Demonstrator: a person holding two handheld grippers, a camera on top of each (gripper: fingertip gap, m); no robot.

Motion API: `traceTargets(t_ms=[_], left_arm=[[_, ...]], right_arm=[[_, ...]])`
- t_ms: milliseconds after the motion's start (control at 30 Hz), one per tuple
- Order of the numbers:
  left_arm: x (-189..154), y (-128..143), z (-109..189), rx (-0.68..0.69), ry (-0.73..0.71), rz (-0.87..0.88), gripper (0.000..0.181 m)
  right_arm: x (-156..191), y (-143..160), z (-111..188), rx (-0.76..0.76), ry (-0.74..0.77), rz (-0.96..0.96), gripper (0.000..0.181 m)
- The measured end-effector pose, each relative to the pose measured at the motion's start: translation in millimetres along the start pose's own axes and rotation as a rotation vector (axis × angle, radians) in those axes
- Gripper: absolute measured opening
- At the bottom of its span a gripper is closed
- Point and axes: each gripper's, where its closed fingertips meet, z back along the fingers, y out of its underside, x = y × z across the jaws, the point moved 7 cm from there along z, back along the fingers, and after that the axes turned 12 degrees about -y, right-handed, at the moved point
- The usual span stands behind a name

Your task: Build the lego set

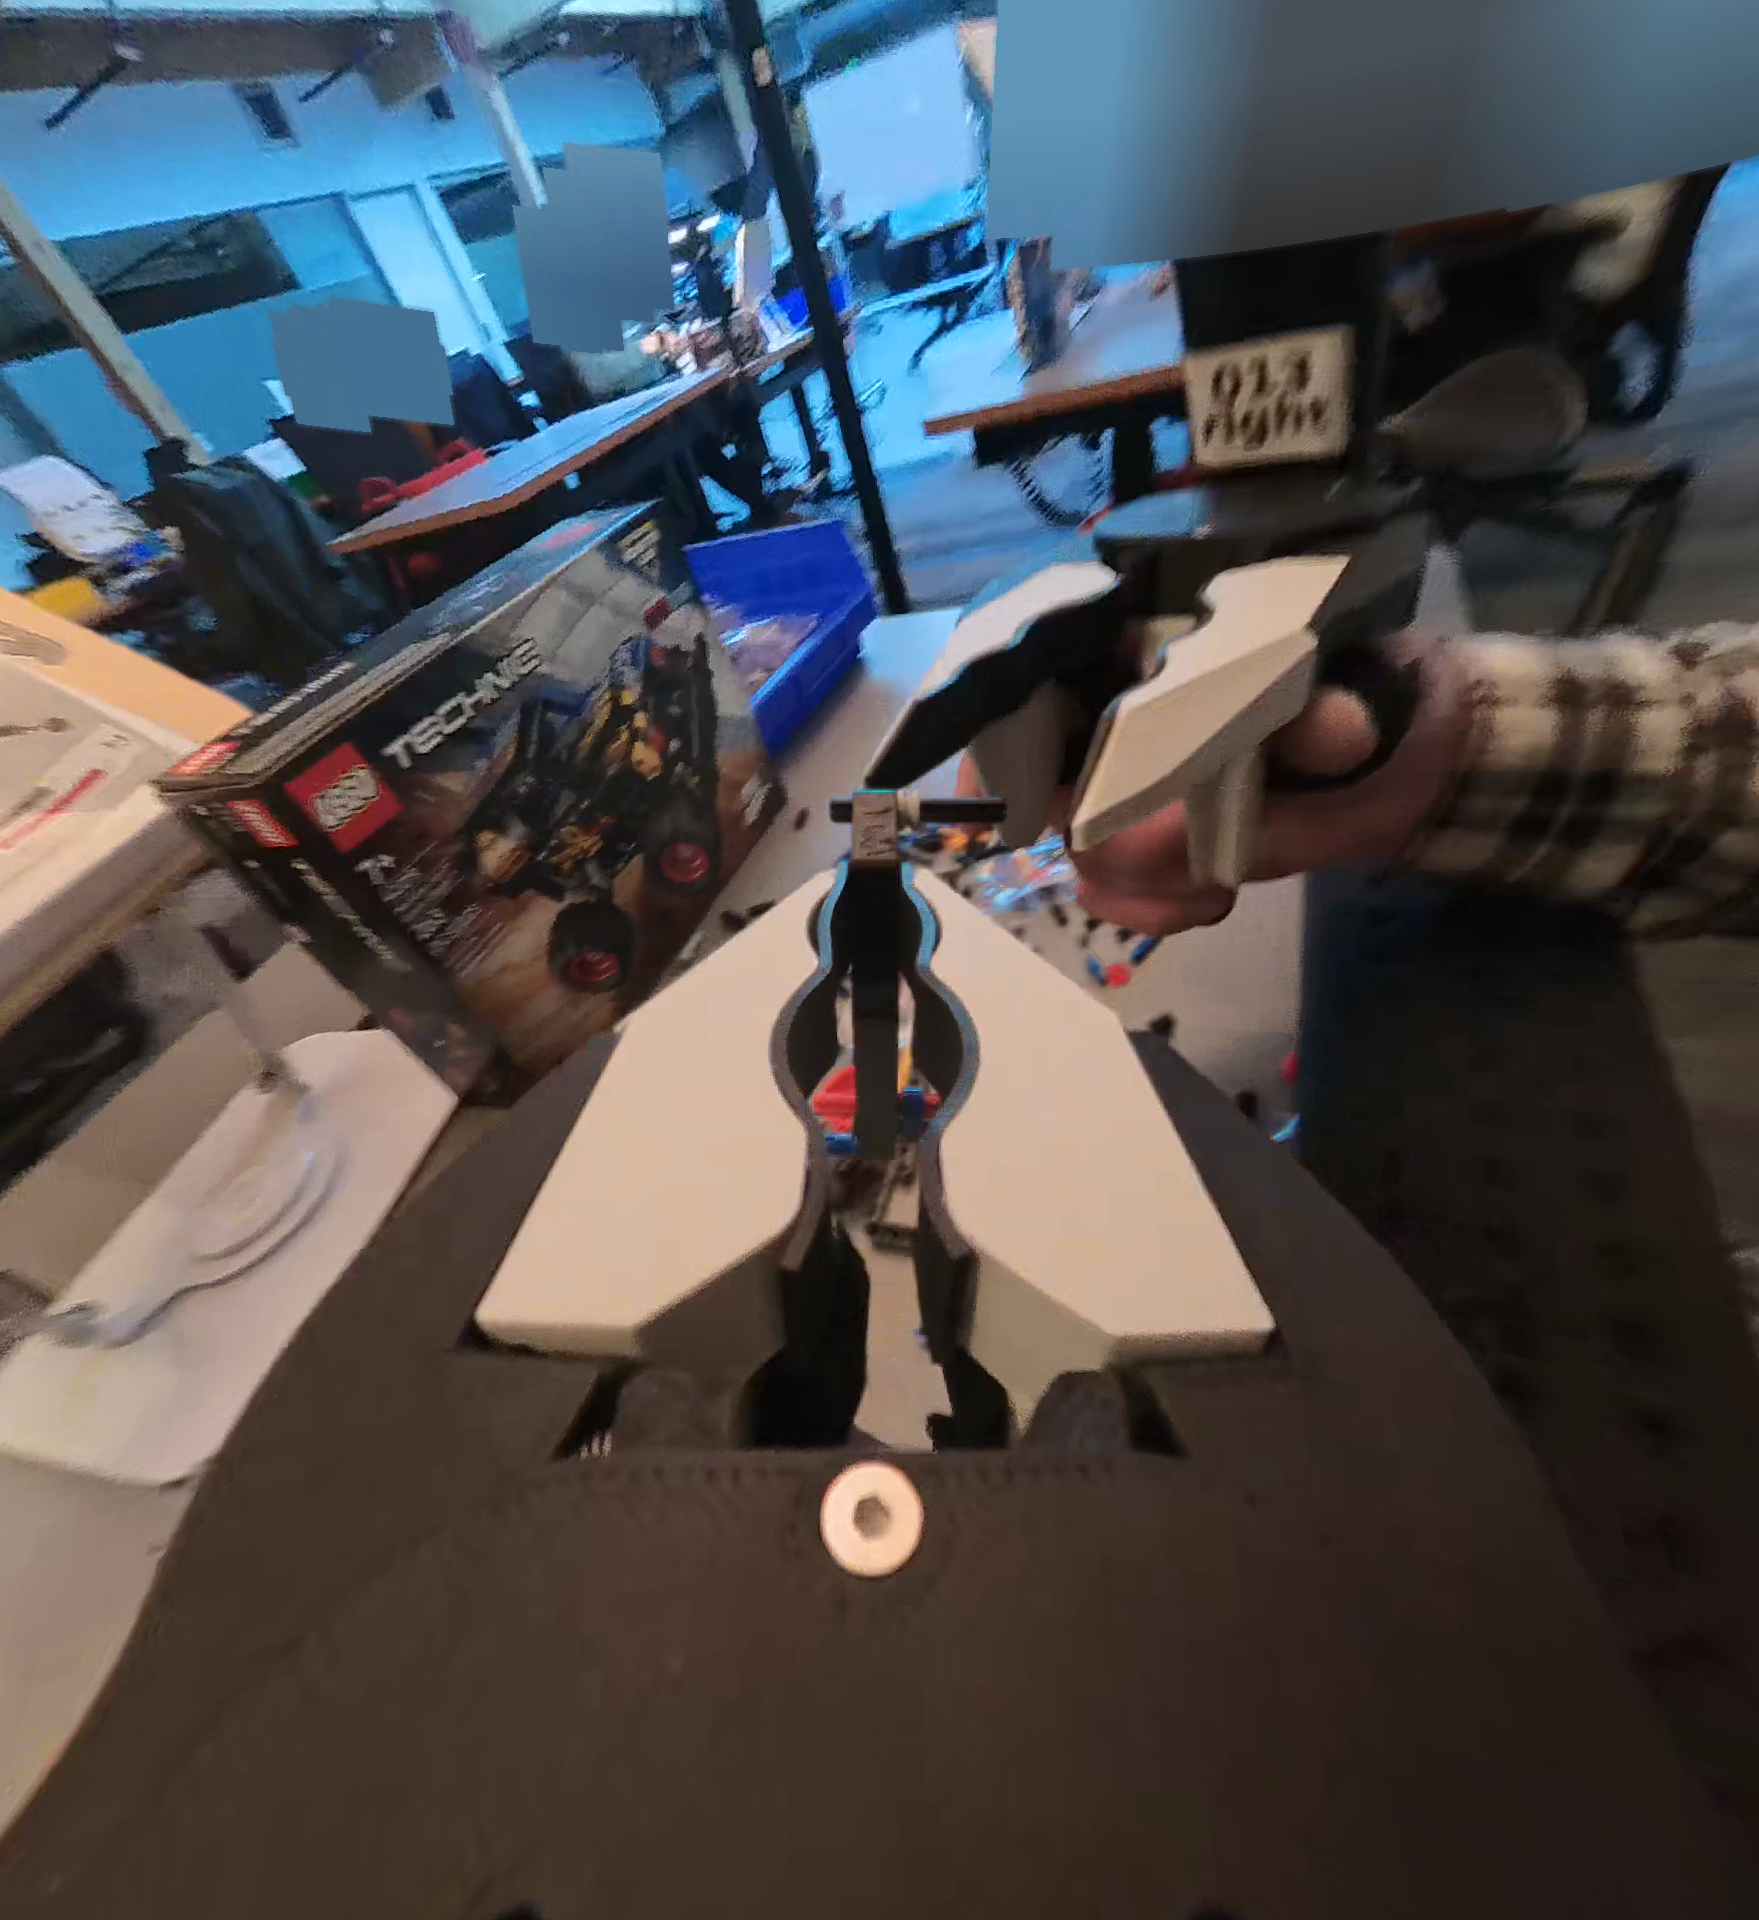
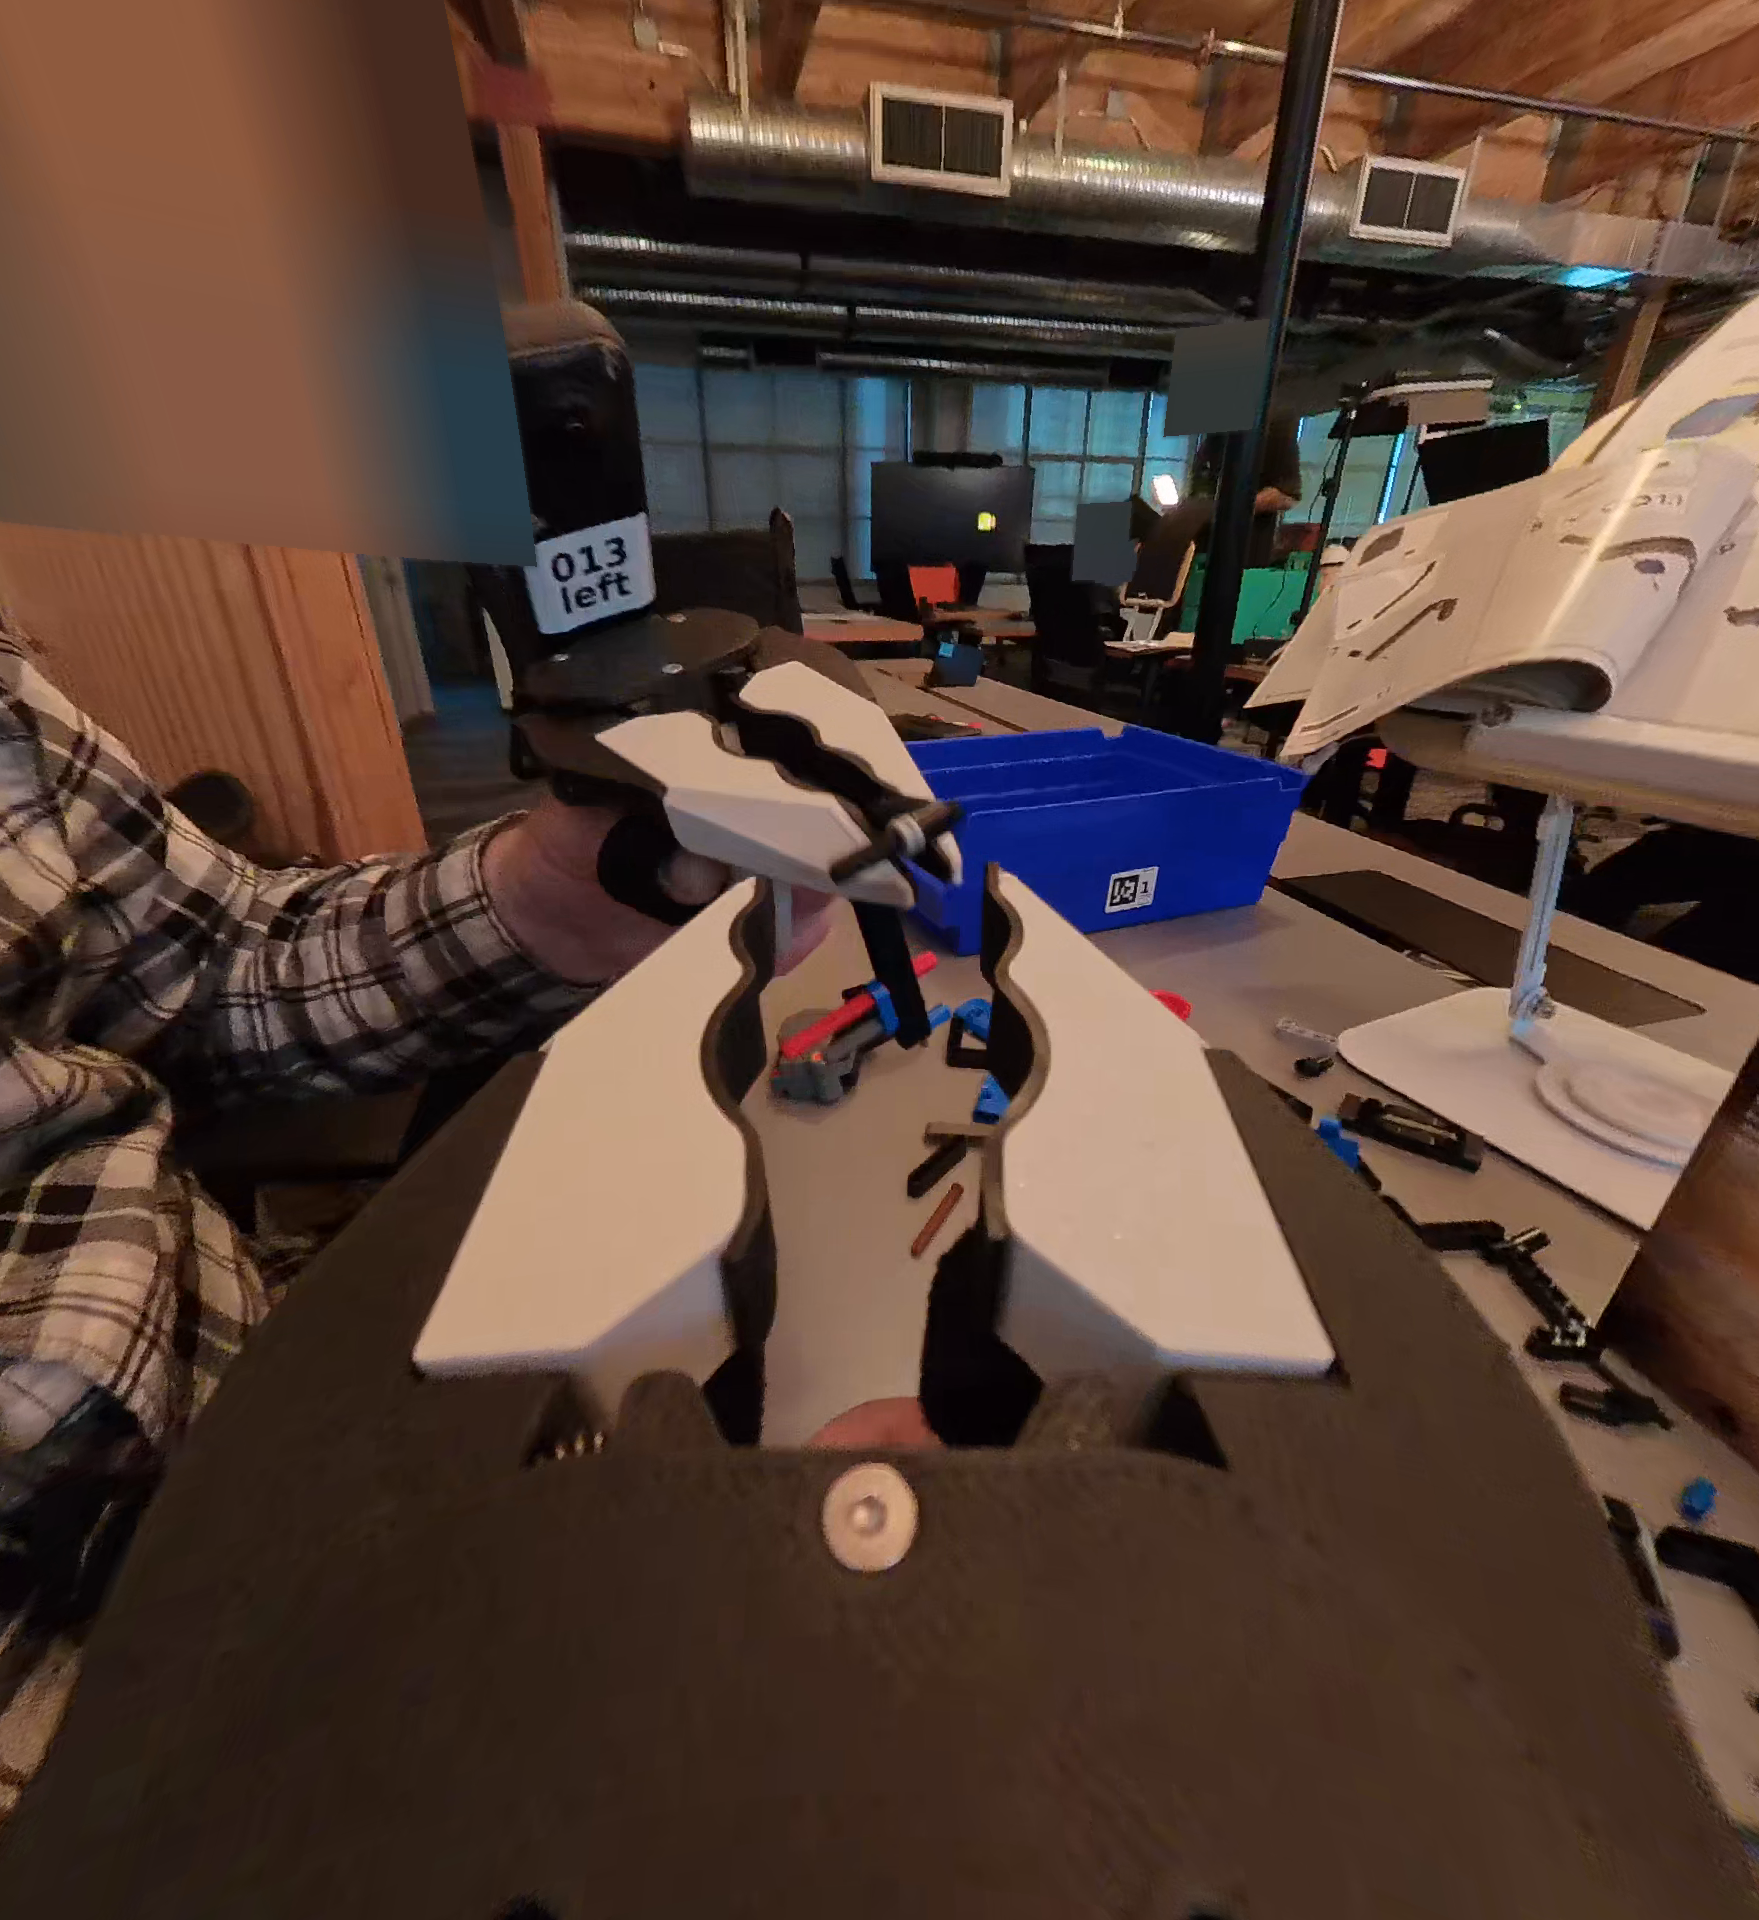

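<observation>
My left gripper (image 1: 875,883) is shut on a black lego beam (image 1: 873,1039) that stands up between its fingers. The beam carries a grey connector (image 1: 875,826) with a black axle through it, just past the fingertips. My right gripper (image 1: 979,805) is open and empty, with its tips close to the axle's right end. In the right wrist view my right gripper (image 2: 875,894) is open, and the left gripper (image 2: 922,857) holds the beam (image 2: 890,966) just beyond it, above the table. A small red, blue and grey lego assembly (image 2: 828,1044) lies on the table below.
A blue bin (image 2: 1093,821) stands behind the work spot. The lego box (image 1: 501,790) stands to the left. An open instruction book (image 2: 1581,592) rests on a white stand (image 2: 1519,1049). Loose black and blue pieces (image 2: 1426,1127) lie scattered on the grey table (image 2: 1218,966). My left and right fingertips are right by each other.
</observation>
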Motion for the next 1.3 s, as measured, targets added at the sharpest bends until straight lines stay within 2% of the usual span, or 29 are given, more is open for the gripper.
traceTargets(t_ms=[167,333,433,533,667,767,867,967,1100,1167,1300], left_arm=[[1.9,0.4,4.3,0.054,-0.136,-0.205,0.005],[7.0,6.9,9.4,0.116,-0.154,-0.254,0.004],[13.1,23.5,10.9,0.243,-0.126,-0.284,0.004],[16.2,41.2,6.6,0.287,-0.098,-0.271,0.005],[16.6,55.0,-3.2,0.265,-0.122,-0.279,0.005],[10.2,65.1,-9.6,0.28,-0.072,-0.241,0.005],[7.6,71.7,-9.7,0.315,-0.059,-0.271,0.005],[4.3,80.5,-11.0,0.36,-0.011,-0.241,0.005],[1.1,85.0,-12.4,0.385,0.02,-0.243,0.005],[2.0,87.3,-12.1,0.393,0.021,-0.235,0.005],[2.6,88.8,-12.5,0.398,0.026,-0.215,0.005]], right_arm=[[-2.0,-14.8,-25.4,0.073,0.021,0.008,0.032],[-7.0,-14.7,-40.8,0.207,0.047,0.029,0.017],[-28.5,-30.2,-39.7,0.279,0.141,0.088,0.027],[-79.8,-61.2,-38.9,0.417,0.297,0.247,0.052],[-181.9,-107.5,-43.1,0.63,0.482,0.461,0.063],[-268.2,-121.1,-45.5,0.733,0.536,0.401,0.067],[-335.6,-116.3,-43.7,0.809,0.569,0.337,0.065],[-371.9,-104.8,-47.5,0.818,0.548,0.273,0.065],[-396.2,-85.5,-49.7,0.885,0.551,0.255,0.064],[-398.9,-80.2,-49.9,0.89,0.548,0.277,0.046],[-400.8,-72.0,-48.4,0.868,0.545,0.273,0.024]])
